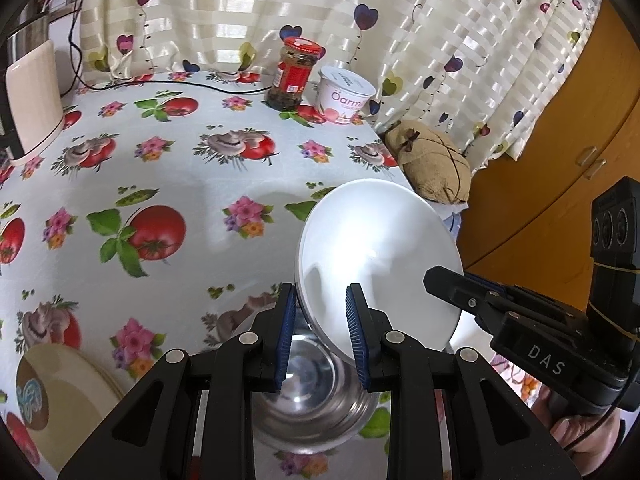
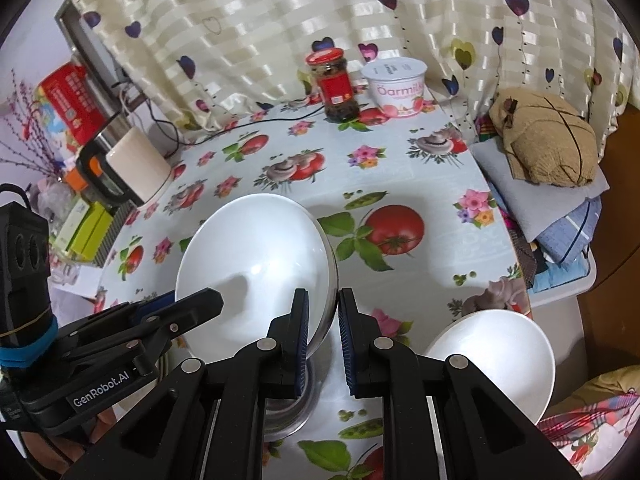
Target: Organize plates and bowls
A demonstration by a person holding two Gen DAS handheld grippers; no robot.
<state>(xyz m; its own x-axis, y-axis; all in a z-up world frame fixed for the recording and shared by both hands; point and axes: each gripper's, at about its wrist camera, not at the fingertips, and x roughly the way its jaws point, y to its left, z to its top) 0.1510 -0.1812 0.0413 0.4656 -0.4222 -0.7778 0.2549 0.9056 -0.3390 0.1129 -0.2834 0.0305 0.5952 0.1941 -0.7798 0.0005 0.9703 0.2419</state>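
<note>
Jaws pinch tilted white bowl (image 2: 256, 256) (glossy) — above steel bowl (image 1: 312, 400).

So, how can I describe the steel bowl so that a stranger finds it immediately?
Start at the table with the tomato-print cloth, and go to its near edge. The steel bowl sits there, under the tilted white bowl. It is the only shiny metal dish; its neighbours are white or cream.

red-lidded jar (image 1: 294, 74) beside yogurt tub (image 1: 345, 94) on fruit-print tablecloth (image 1: 180, 184), near curtain (image 1: 280, 8).
</note>
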